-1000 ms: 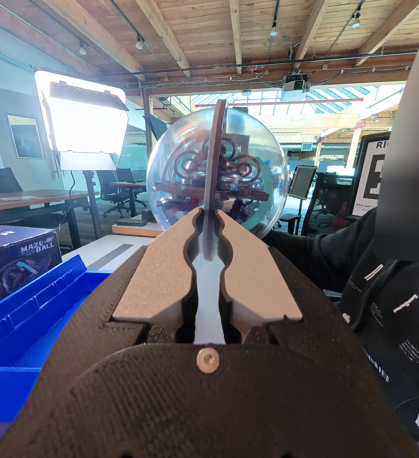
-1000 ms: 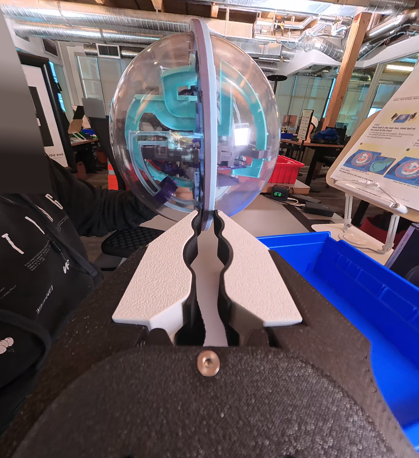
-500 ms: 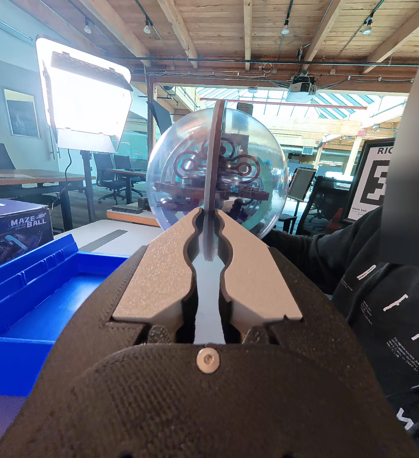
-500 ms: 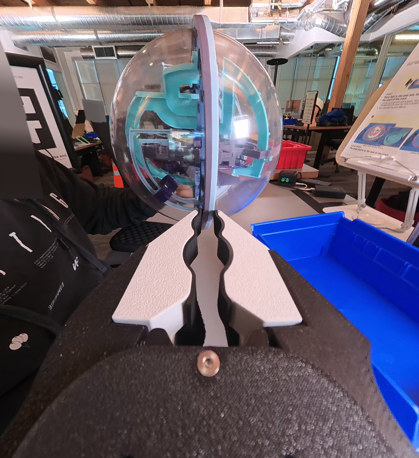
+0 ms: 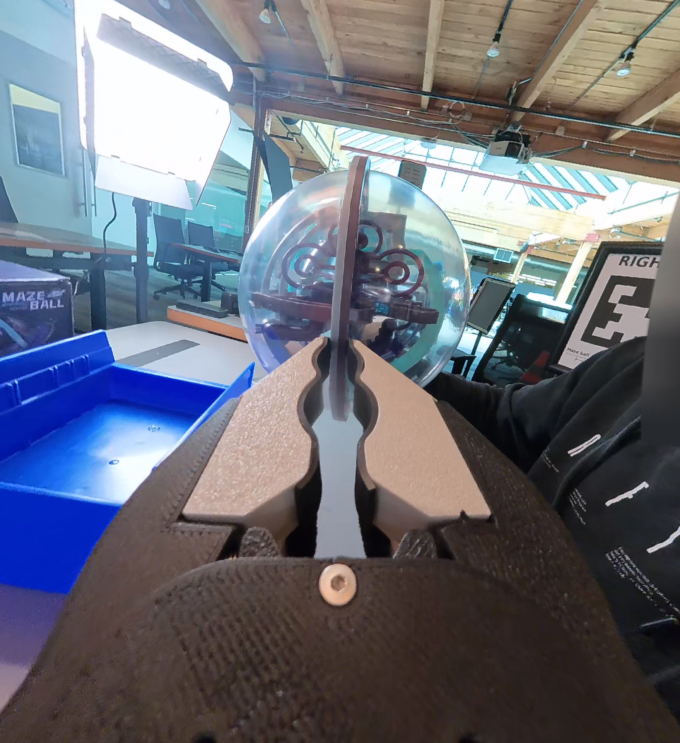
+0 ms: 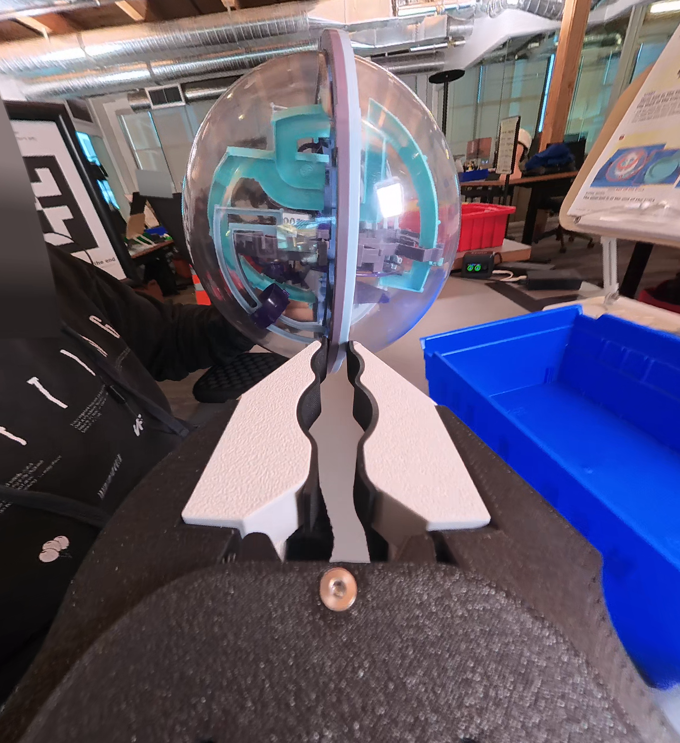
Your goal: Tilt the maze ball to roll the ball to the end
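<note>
Clear plastic maze ball [image 5: 402,281] [image 6: 402,209], spherical, with a flat grey ring around its middle and teal and dark maroon tracks inside; held aloft between both tools, directly ahead of each one's fingertips. Left gripper [image 5: 339,354]: light fingers closed to a narrow gap, pinching the ring edge. Right gripper [image 6: 335,347]: likewise nipping the ring's opposite edge. Blue plastic bin [image 5: 69,434] [image 6: 595,422]: low, left of the left gripper, right of the right. Dark printed box [image 5: 17,305]: beyond the bin.

Clear maze ball [image 5: 390,281] with teal and maroon tracks, its flat rim upright.
</note>
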